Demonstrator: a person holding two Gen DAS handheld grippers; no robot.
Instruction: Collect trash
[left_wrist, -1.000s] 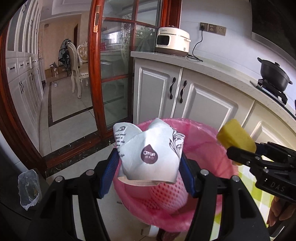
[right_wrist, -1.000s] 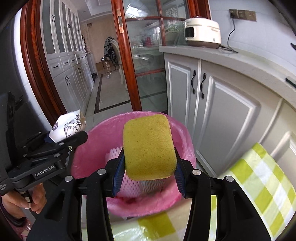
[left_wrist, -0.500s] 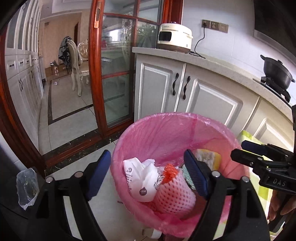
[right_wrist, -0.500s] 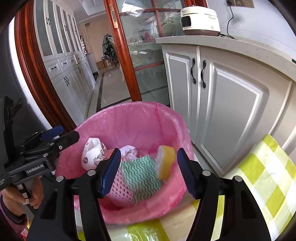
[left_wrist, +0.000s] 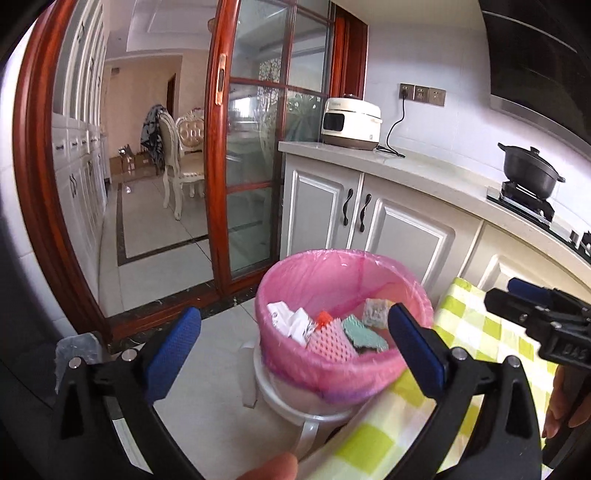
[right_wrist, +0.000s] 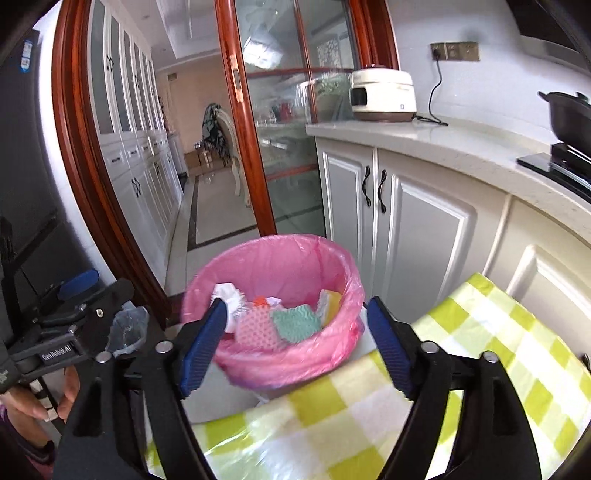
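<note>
Left gripper (left_wrist: 291, 343) spread and empty, right gripper (right_wrist: 295, 343) likewise, pink-lined bin (left_wrist: 343, 266) just ahead holding sponge (right_wrist: 330, 303), checked tablecloth (right_wrist: 480, 350) beneath, cabinets (right_wrist: 424, 236) beyond.

The left gripper (left_wrist: 291, 350) and the right gripper (right_wrist: 295, 343) both hang level, jaws spread wide and empty.

bright daylight | glare on glass door (left_wrist: 258, 155) | fisheye edges warped, dark | slight blur

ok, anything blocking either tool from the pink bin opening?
Nothing visible. Left tool and right tool are both open and empty, and the pink bin has no lid; trash already lies inside.
</note>
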